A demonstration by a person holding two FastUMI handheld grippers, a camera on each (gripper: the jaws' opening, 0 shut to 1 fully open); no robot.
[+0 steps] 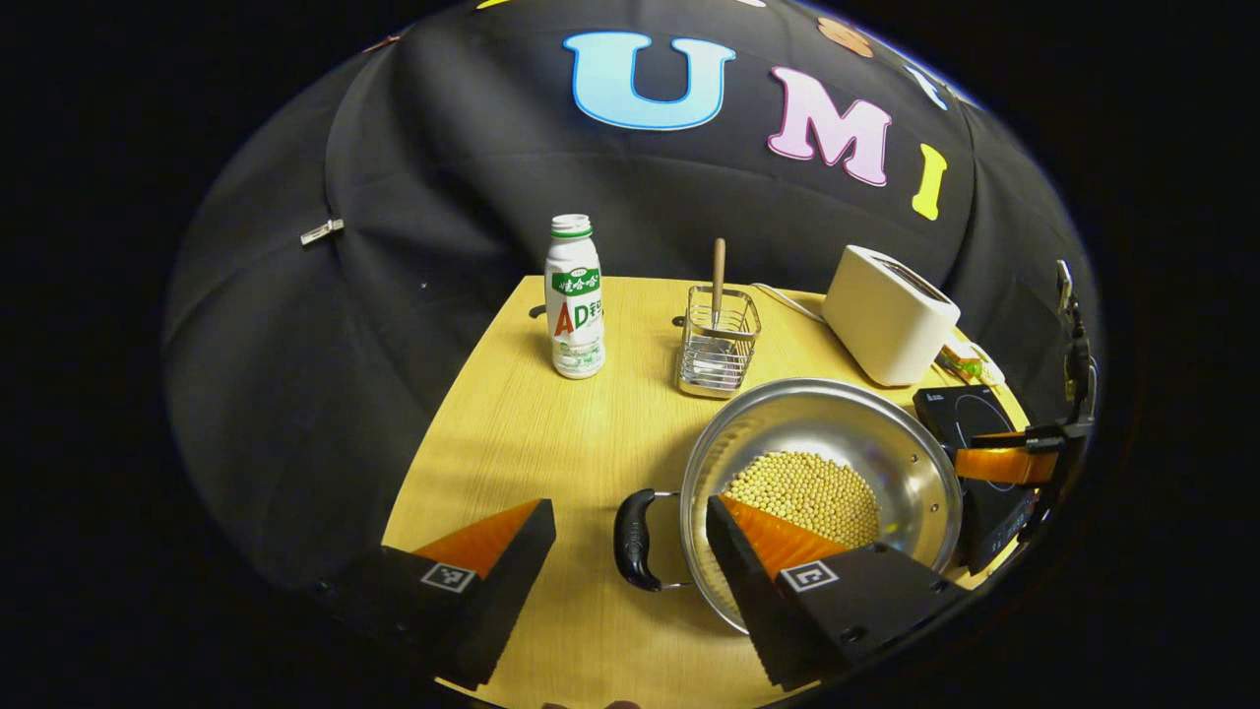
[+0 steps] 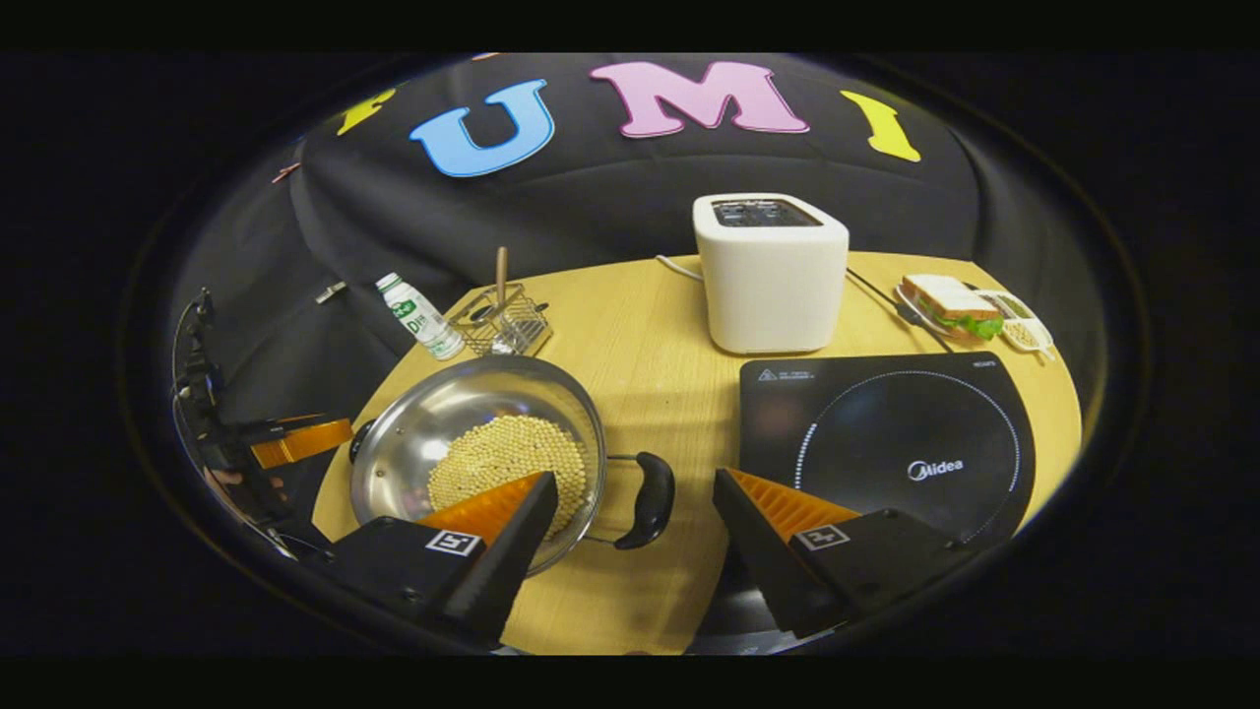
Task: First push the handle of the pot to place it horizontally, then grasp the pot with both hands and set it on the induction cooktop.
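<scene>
Both tools point(image 1: 630, 551) point(image 2: 635, 532) wide beside pot point(image 2: 472, 433)

The left gripper point(image 1: 630, 522) is wide open, and the black handle point(image 1: 635, 540) of the pot point(image 1: 925, 473) lies between its two fingers, touching neither. The steel pot holds yellow beans point(image 1: 802, 489); the gripper's right finger point(image 1: 778, 551) covers part of the near rim. Ahead on the wooden table point(image 1: 532, 443) stand a white bottle point(image 1: 574, 295) and a wire basket point(image 1: 719, 342) with a wooden-handled utensil point(image 1: 719, 274). Farther right is a white toaster point(image 1: 886, 315). Beyond the pot, the other gripper point(image 1: 1014, 463) is over the black cooktop point(image 1: 960, 409).
</scene>
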